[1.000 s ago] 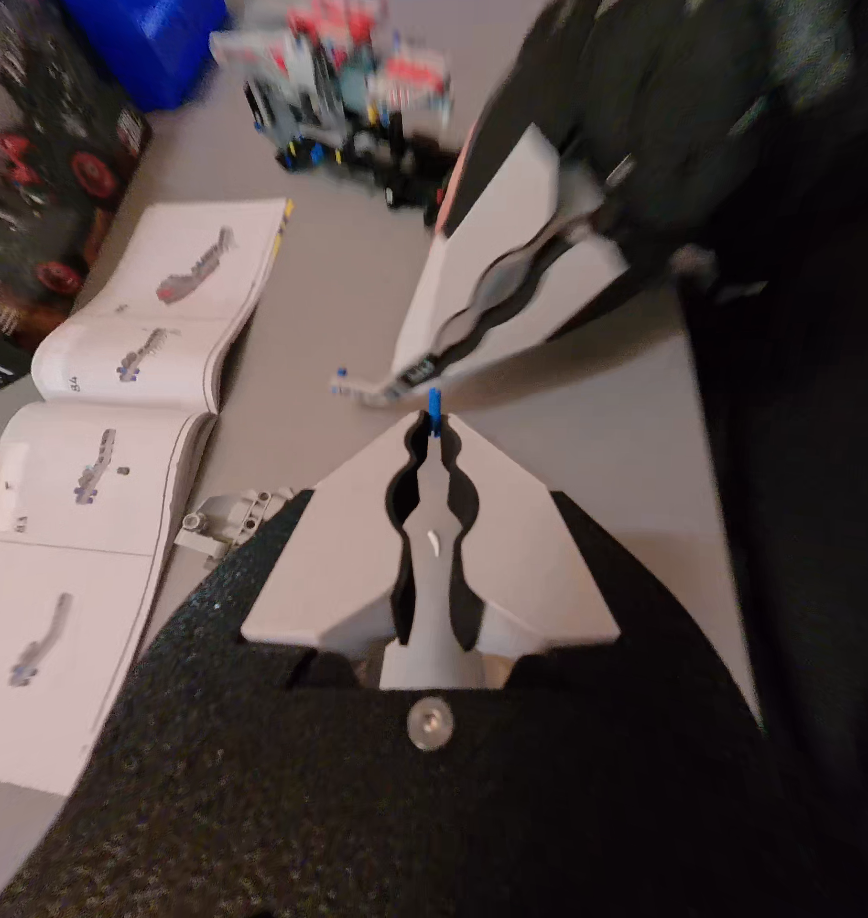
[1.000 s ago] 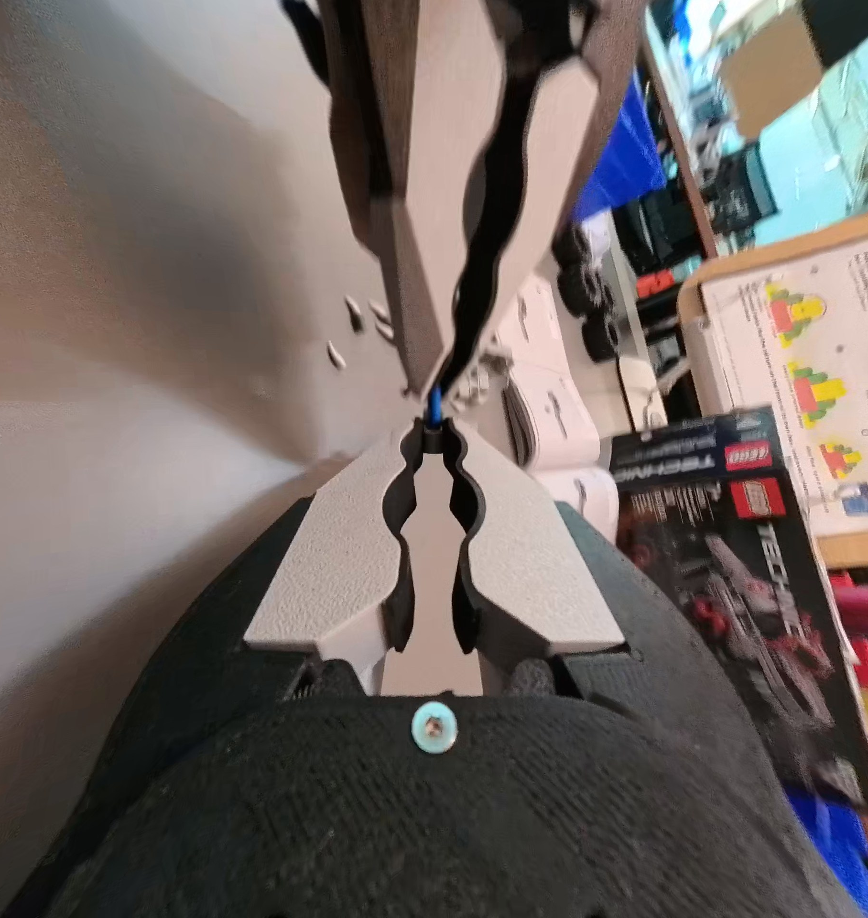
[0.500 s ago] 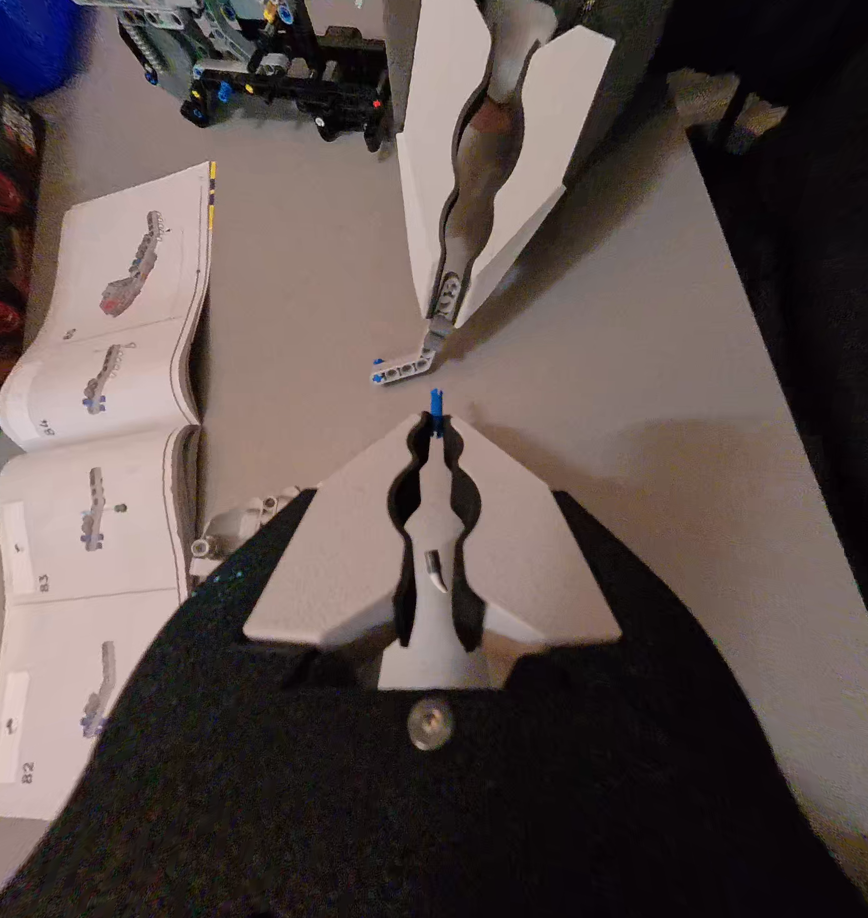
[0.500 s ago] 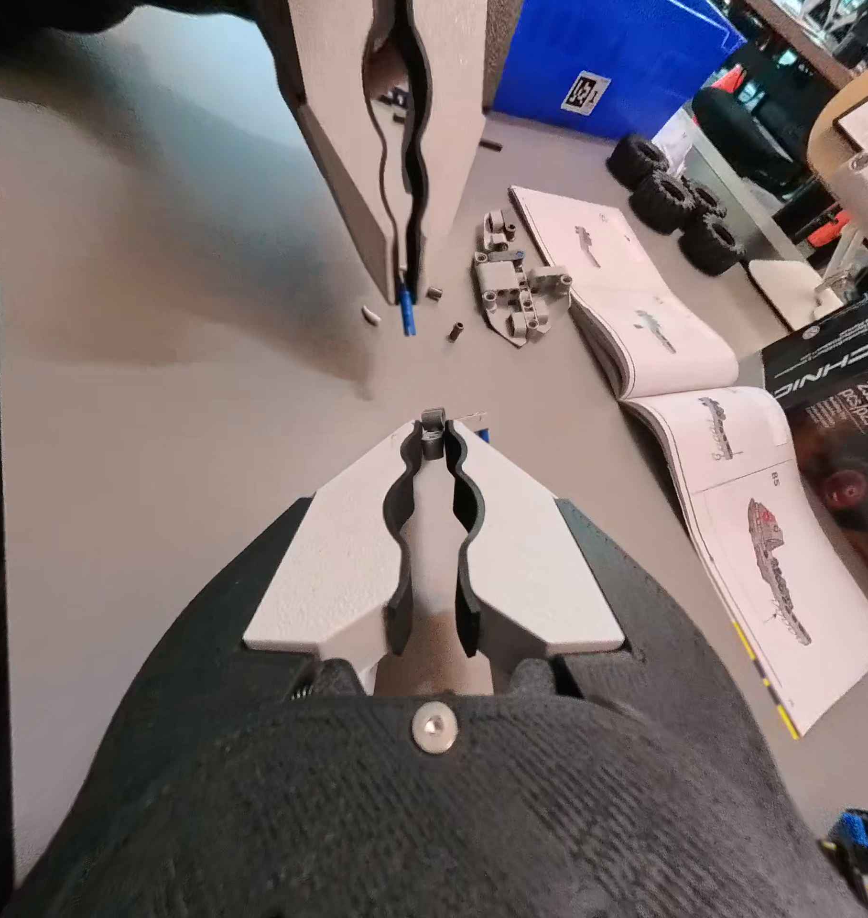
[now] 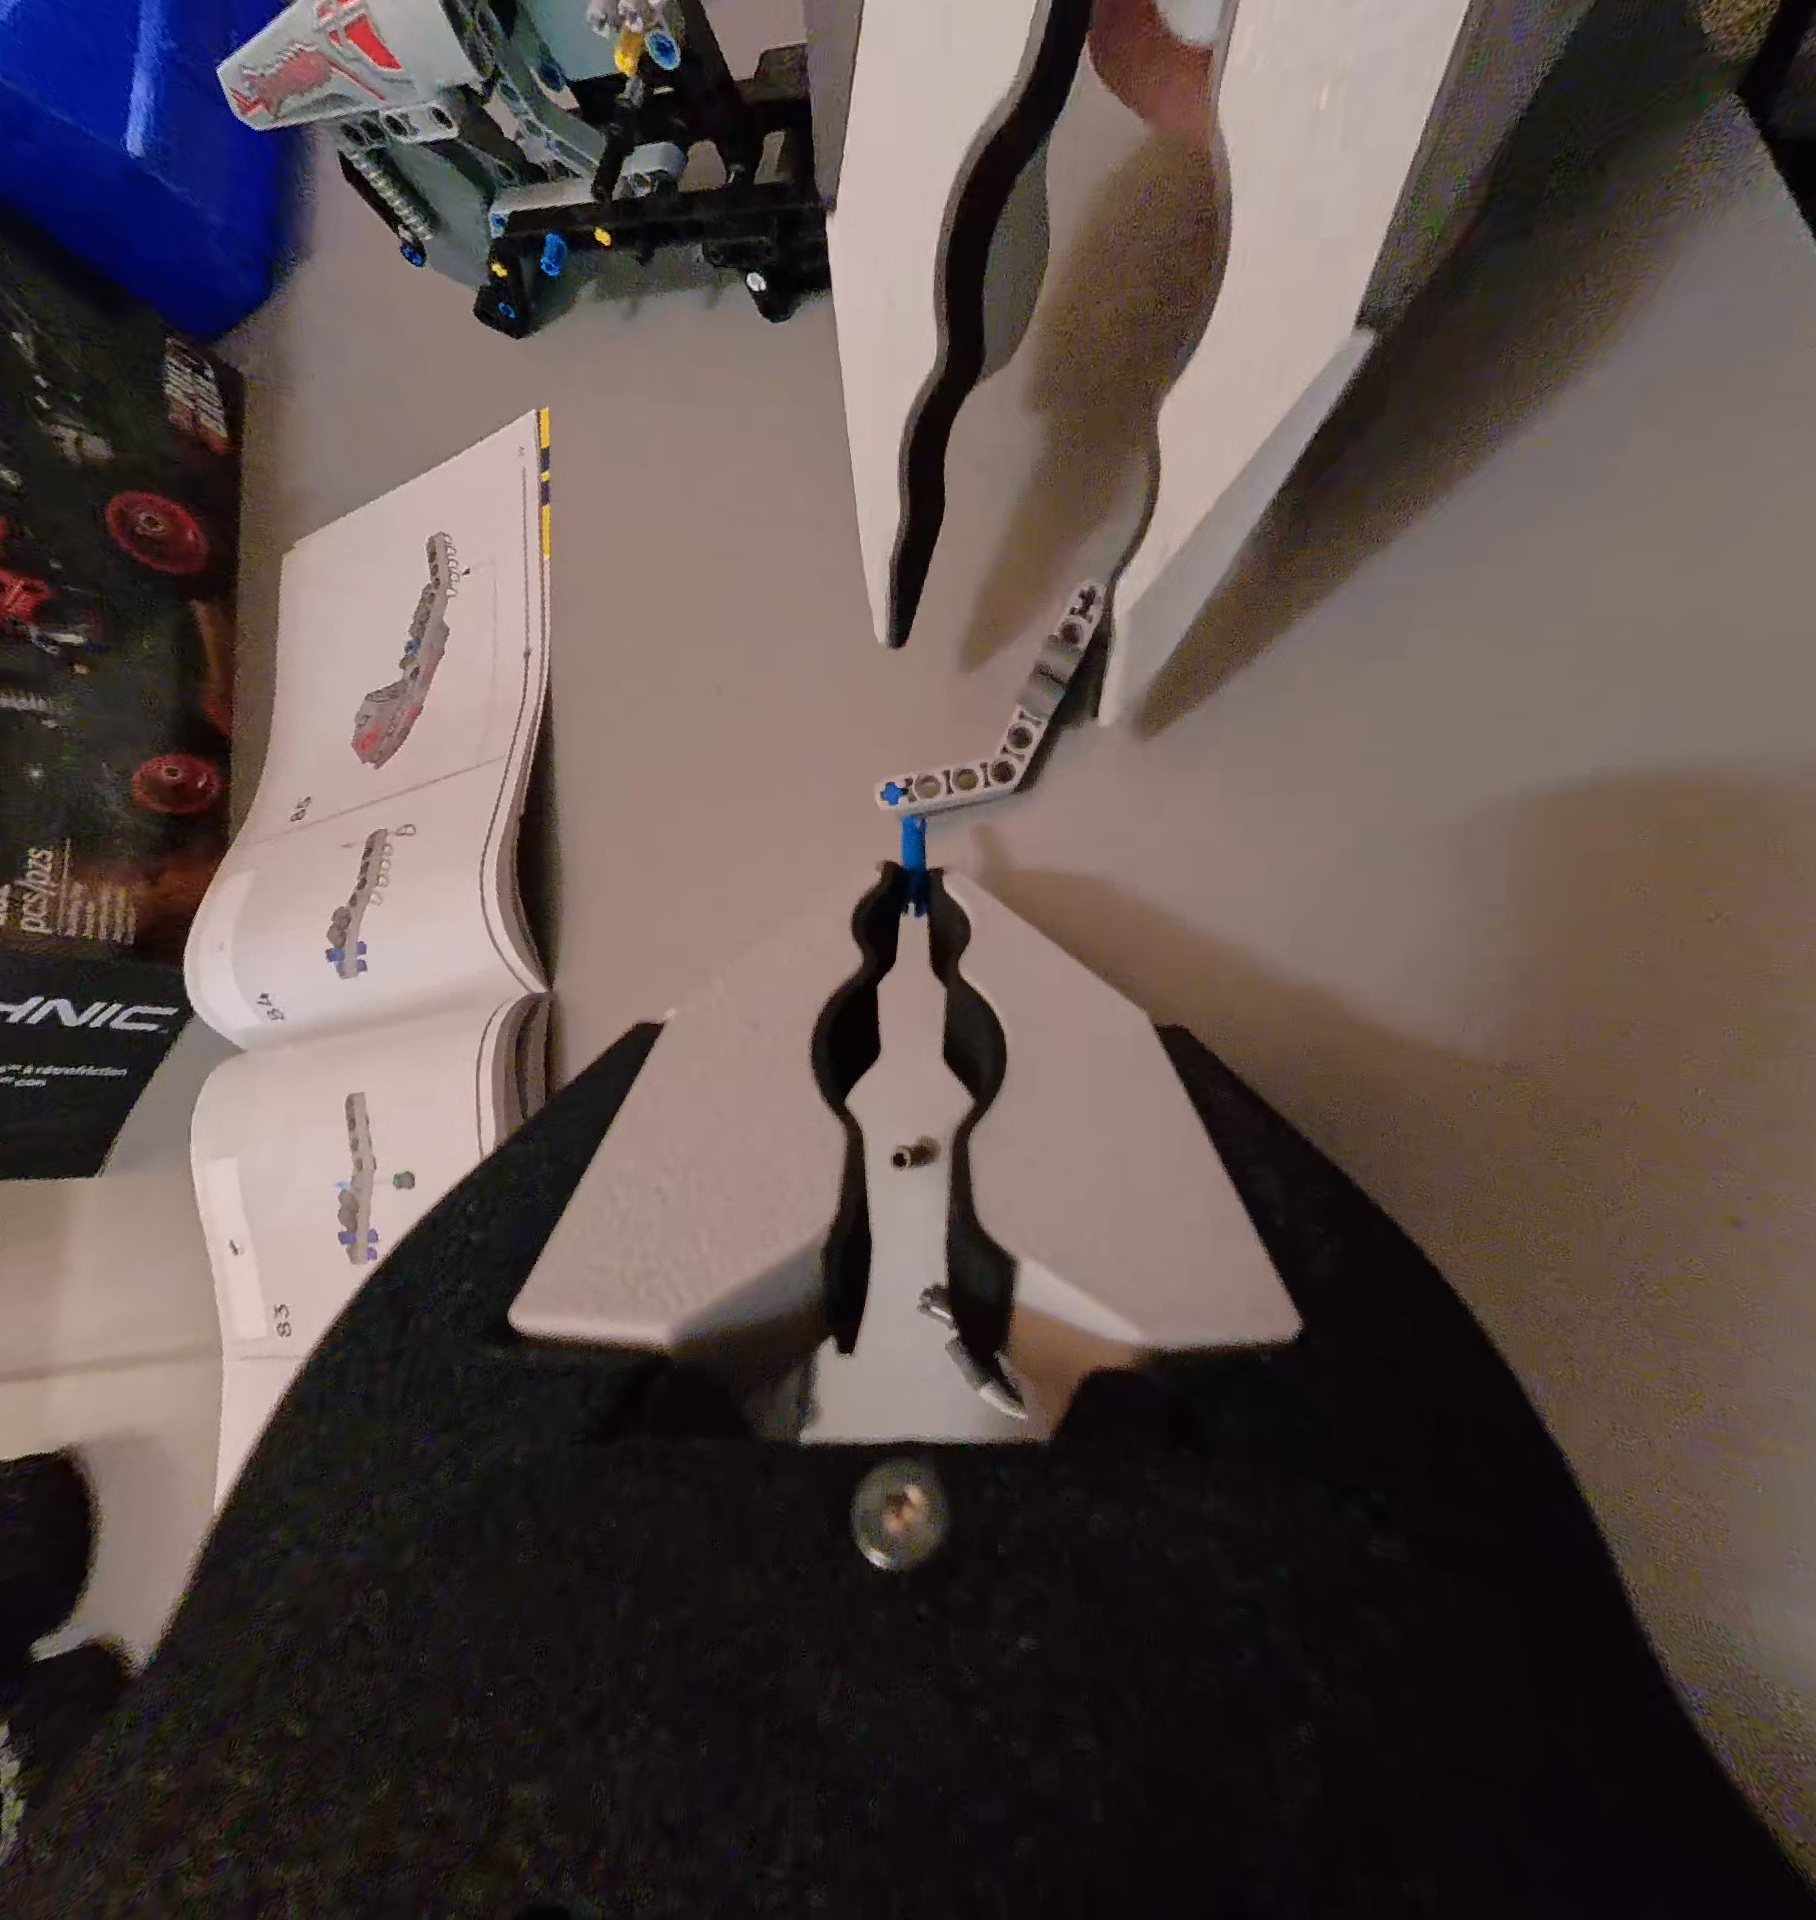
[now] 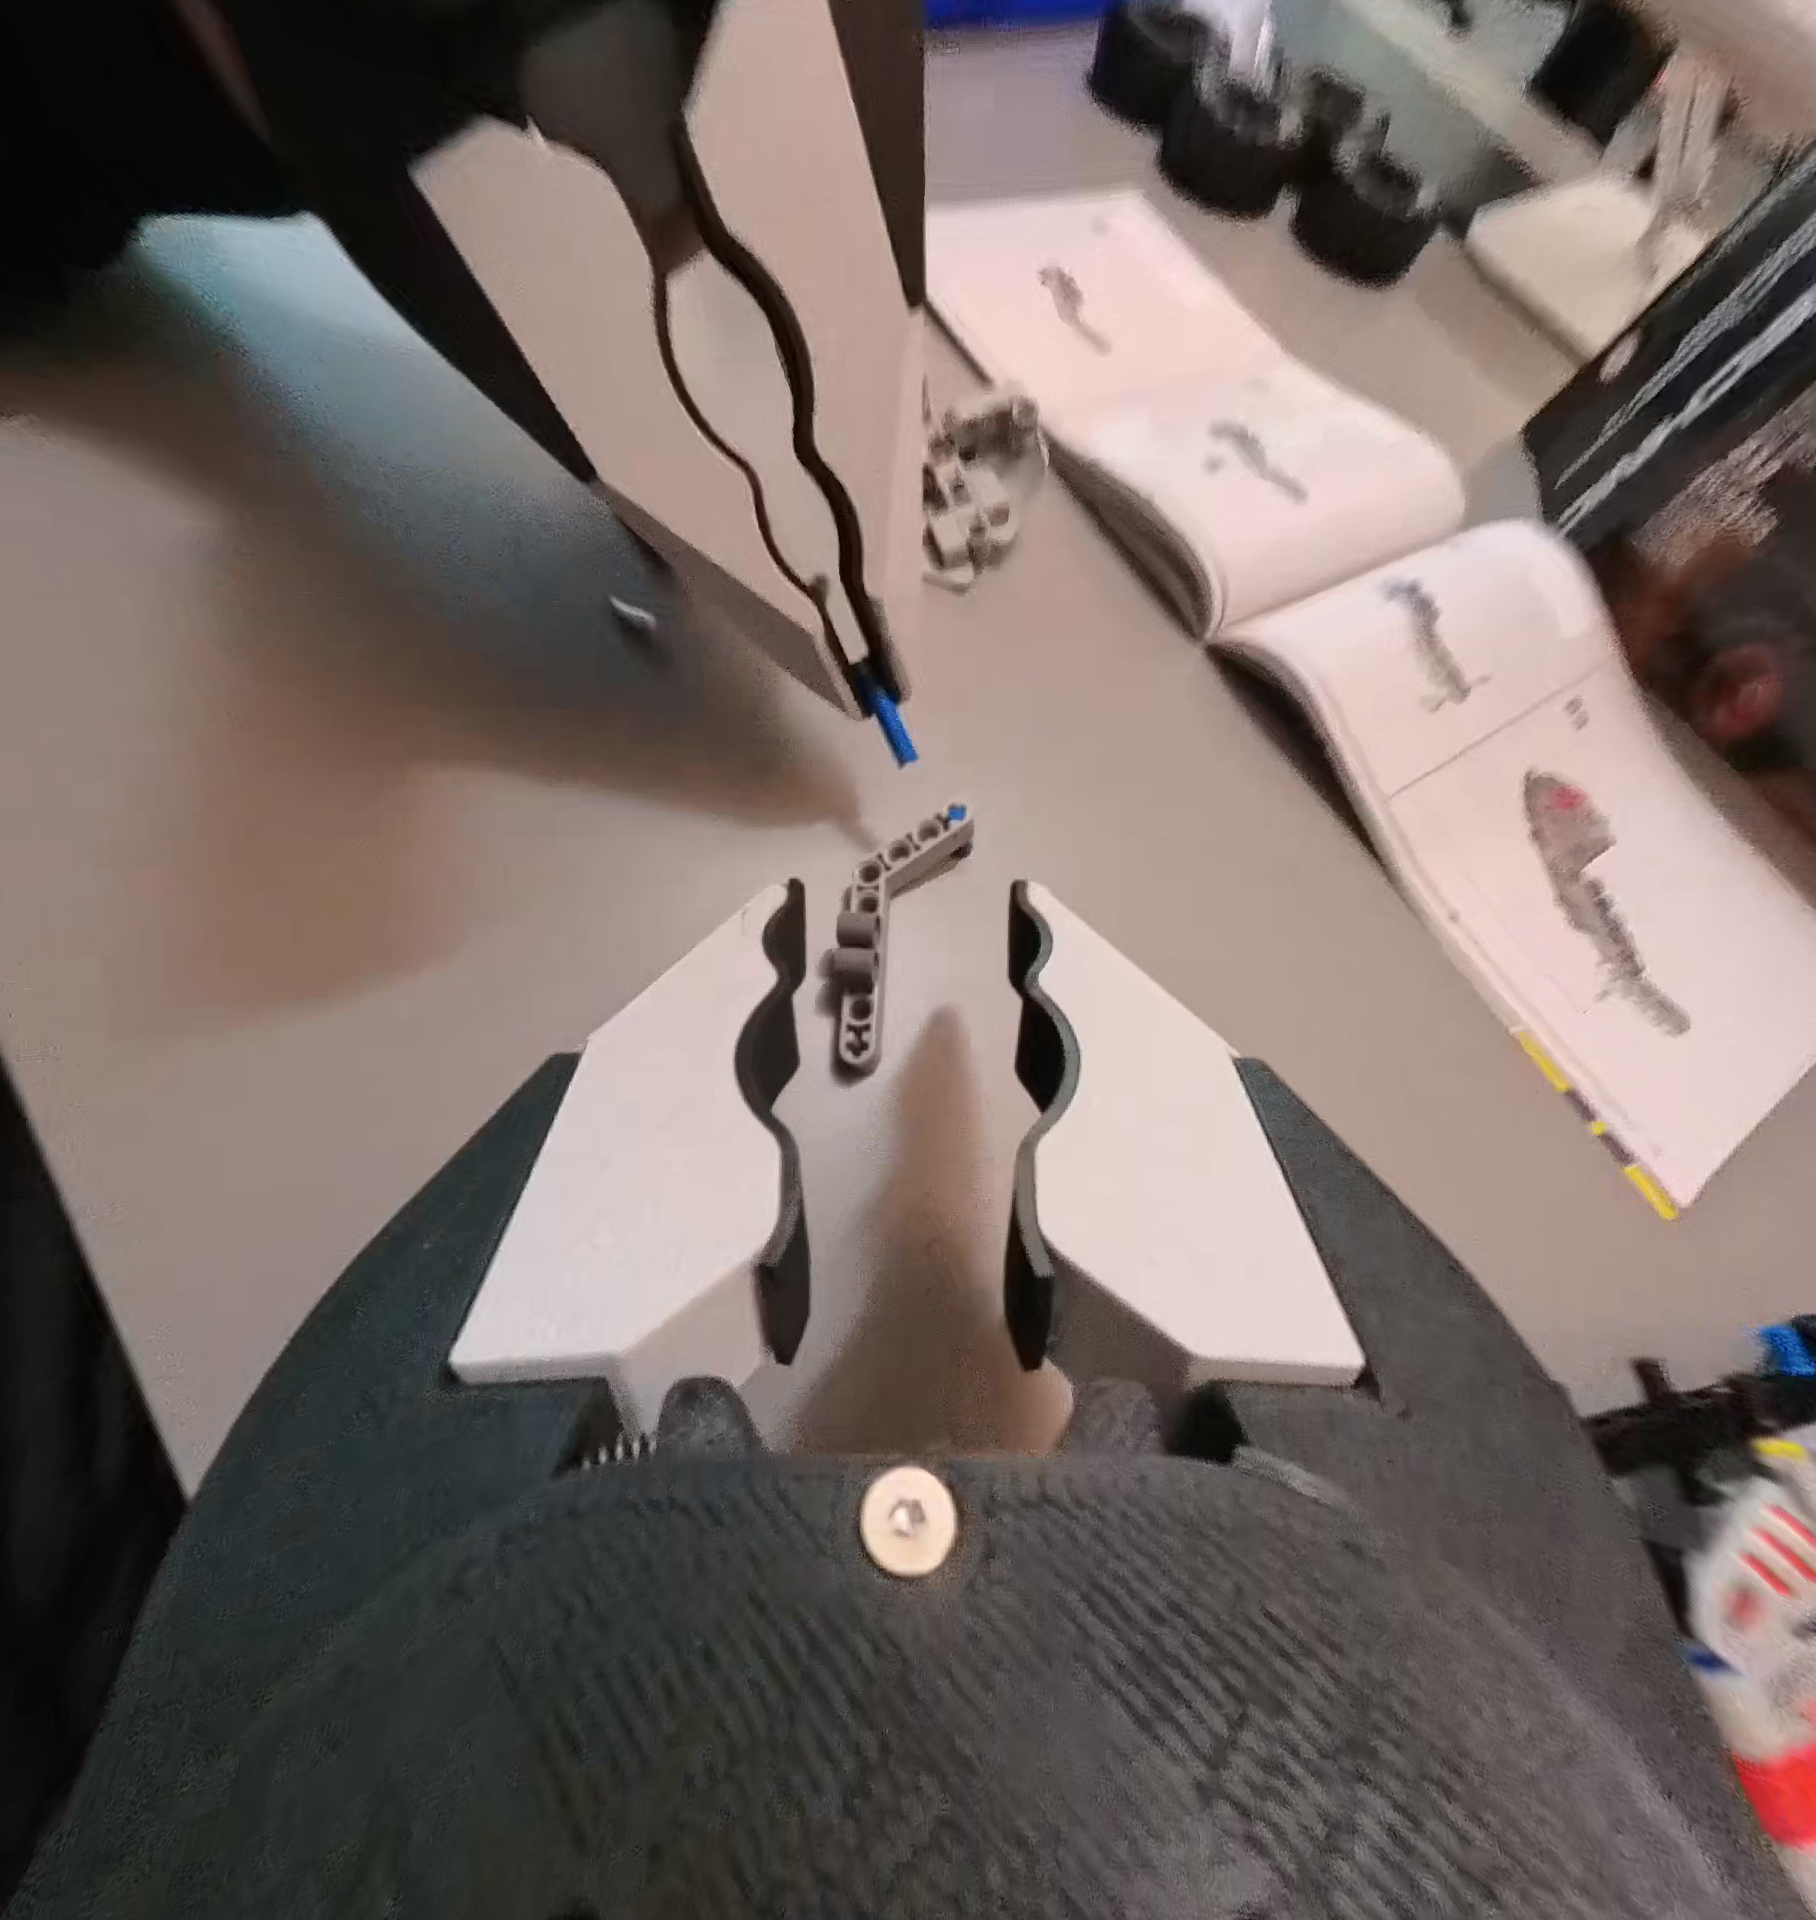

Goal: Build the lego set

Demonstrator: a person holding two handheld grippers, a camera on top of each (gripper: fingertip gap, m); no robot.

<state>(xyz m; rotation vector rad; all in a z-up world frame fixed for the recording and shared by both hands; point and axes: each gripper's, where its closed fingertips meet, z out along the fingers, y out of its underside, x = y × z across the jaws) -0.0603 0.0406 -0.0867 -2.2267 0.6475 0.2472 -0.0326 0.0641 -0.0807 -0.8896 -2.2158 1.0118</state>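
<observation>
My left gripper (image 5: pixel 914 883) is shut on a small blue pin (image 5: pixel 913 854) that sticks out past its tips, just short of one end of a bent grey beam (image 5: pixel 997 753). The beam lies flat on the grey table (image 5: pixel 1403 935) with a blue pin in that end. My right gripper (image 6: pixel 906 899) is open and empty, its fingers on either side of the beam (image 6: pixel 873 925) without touching it. The right wrist view shows the left gripper (image 6: pixel 873 691) with the blue pin (image 6: pixel 891 727) pointing down at the beam. The left wrist view shows the open right gripper (image 5: pixel 1008 665) above the beam.
An open instruction booklet (image 5: pixel 405 727) lies on the left, with the set's dark box (image 5: pixel 52 675) beside it. A partly built model (image 5: pixel 571 177) and a blue bin (image 5: pixel 104 135) stand at the back. A grey sub-assembly (image 6: pixel 971 488) and black tyres (image 6: pixel 1278 156) sit behind the left gripper. My hands' fingertips stand some 5 cm from each other. The partly built model (image 5: pixel 571 177) lies around 20 cm away from my right fingertips.
My right gripper has opened and let go of the bent beam, which now lies on the table. My left gripper still holds the blue pin and has come closer to the beam's end.
</observation>
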